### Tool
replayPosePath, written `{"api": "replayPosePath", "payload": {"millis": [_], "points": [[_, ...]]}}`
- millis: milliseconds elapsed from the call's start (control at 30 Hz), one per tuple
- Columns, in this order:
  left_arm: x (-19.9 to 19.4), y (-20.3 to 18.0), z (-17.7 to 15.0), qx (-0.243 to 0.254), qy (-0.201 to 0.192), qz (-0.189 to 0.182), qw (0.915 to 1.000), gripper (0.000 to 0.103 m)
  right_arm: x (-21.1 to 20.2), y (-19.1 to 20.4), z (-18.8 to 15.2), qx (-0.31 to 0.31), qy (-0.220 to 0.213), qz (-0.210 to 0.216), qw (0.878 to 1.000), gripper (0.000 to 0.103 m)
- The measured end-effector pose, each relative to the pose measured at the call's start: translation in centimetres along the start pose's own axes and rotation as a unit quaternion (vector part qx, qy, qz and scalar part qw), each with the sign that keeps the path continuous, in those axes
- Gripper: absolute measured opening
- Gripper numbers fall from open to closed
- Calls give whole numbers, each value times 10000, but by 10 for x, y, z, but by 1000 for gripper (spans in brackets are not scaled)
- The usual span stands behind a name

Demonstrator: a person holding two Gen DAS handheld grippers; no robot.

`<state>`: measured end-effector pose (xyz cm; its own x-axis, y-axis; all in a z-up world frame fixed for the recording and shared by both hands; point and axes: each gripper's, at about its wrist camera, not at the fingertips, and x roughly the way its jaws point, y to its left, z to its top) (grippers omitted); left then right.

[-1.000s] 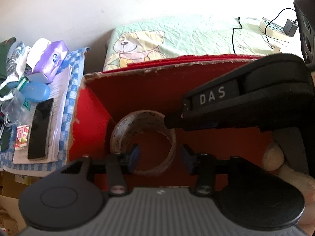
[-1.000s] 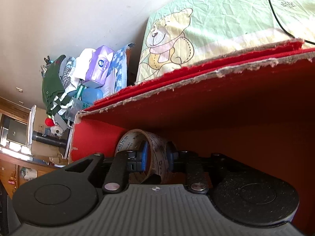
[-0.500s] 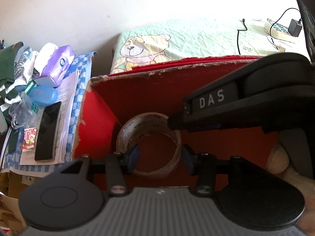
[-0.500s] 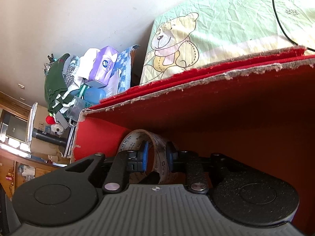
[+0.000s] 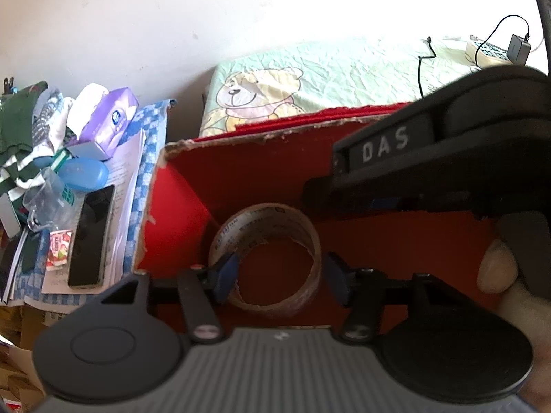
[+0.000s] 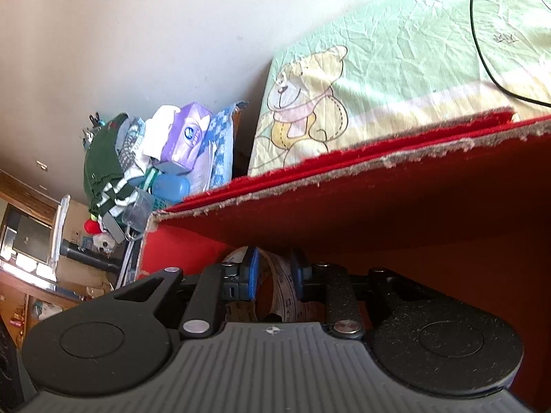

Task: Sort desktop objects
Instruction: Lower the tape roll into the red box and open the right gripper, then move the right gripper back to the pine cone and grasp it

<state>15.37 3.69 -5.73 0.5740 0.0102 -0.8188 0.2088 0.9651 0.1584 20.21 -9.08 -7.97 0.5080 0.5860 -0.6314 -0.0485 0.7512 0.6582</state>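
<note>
A roll of brown printed tape (image 5: pixel 265 223) stands inside a red cardboard box (image 5: pixel 241 165), near its left wall. My right gripper (image 6: pixel 275 273) is shut on the tape roll (image 6: pixel 280 289), one blue pad on each side of the roll's wall. In the left wrist view its black body (image 5: pixel 413 158), marked DAS, reaches into the box from the right, with a person's fingertip (image 5: pixel 496 268) behind it. My left gripper (image 5: pixel 280 275) is open above the box's near edge. The roll shows between its pads, which hold nothing. The red box wall (image 6: pixel 413 206) fills the right wrist view.
Left of the box, a checked cloth carries papers, a black phone (image 5: pixel 91 237), a blue case (image 5: pixel 82 173), a purple tissue pack (image 5: pixel 106 124) and piled clothes. Behind the box lies a bear-print sheet (image 5: pixel 310 79) with a black cable and charger (image 5: pixel 518 50).
Both views have drifted, so the box and the clutter sit further right and lower in frame. The tape roll stays between the right gripper's pads; the left gripper stays open.
</note>
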Motion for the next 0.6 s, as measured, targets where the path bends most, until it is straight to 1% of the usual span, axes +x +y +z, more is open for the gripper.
{"api": "replayPosePath", "payload": {"millis": [67,133,233,300,367,433,500,567,600], "points": [[-3,0,-1,25,-71,7,10000,60,-11,3,-1,-81,-252,-20,9996,24],[-6,-1,-2,70,-172,26,9998,60,-26,6,-2,-110,-485,55,9987,24],[-10,0,-3,70,-303,22,9995,61,-63,13,-7,-226,-970,351,9944,23],[-16,2,-5,24,-490,-34,9988,63,-86,18,-14,-368,-1256,409,9906,25],[-26,4,-7,-30,-683,-15,9977,63,-112,21,-23,-490,-1484,498,9865,26],[-44,6,-9,-101,-907,-118,9958,63,-138,19,-35,-586,-1654,588,9827,31],[-67,5,-13,-151,-1190,-194,9926,73,-158,13,-46,-661,-1790,716,9790,31],[-91,3,-20,-174,-1399,-302,9895,76,-177,2,-57,-684,-1856,811,9769,37],[-103,2,-25,-183,-1487,-415,9878,76,-186,-5,-64,-679,-1894,811,9762,40]]}}
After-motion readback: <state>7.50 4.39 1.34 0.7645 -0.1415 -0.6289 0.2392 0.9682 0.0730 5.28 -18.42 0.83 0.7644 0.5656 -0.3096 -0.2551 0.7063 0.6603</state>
